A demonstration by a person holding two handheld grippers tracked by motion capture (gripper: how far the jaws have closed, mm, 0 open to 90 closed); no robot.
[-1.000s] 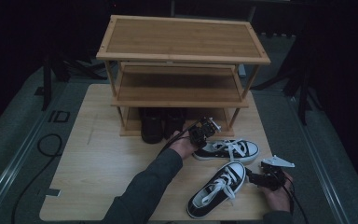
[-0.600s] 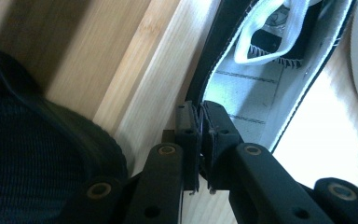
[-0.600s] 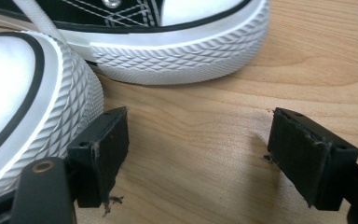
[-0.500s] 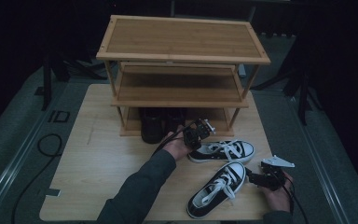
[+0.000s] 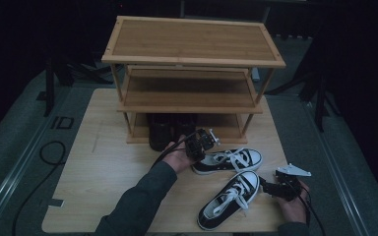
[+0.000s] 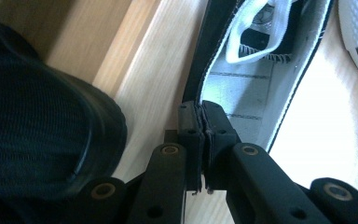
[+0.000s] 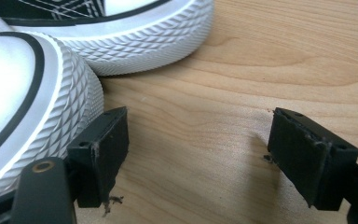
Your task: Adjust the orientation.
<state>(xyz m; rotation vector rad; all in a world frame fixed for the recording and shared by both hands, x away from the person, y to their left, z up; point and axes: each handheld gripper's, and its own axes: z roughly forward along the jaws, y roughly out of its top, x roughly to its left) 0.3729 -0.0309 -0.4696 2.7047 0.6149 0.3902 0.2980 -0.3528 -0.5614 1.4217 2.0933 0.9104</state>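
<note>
L tongs (image 5: 207, 139) are clamped on the heel rim of the far sneaker (image 5: 231, 160). In the left gripper view the two pads (image 6: 200, 122) pinch the thin black-and-white collar wall between them, having just closed the last bit onto it. That shoe lies on the counter (image 5: 103, 167) just in front of the shoe rack (image 5: 192, 93), long axis running across the counter, roughly parallel to the rack's front edge, with its heel at the L tongs and its toe pointing toward the person's right. Dark shoes (image 5: 170, 130) already sit on the bottom shelf, just behind and to the left of the grip.

R tongs (image 5: 268, 186) stand wide open w/ nothing between them. In the right gripper view one jaw rests beside the white rubber toe cap of the near sneaker (image 7: 32, 98), the other well off over bare wood. The near sneaker (image 5: 229, 199) lies diagonally, toe up toward the R tongs and heel toward the bottom edge of the counter.

Judgement: the L hand is nearer the rack and already has its shoe, so the coming move likely turns on swinging it a quarter turn so heel or toe faces the free shelf space right of the dark shoes. The thin heel grip could let the toe sag or twist.
</note>
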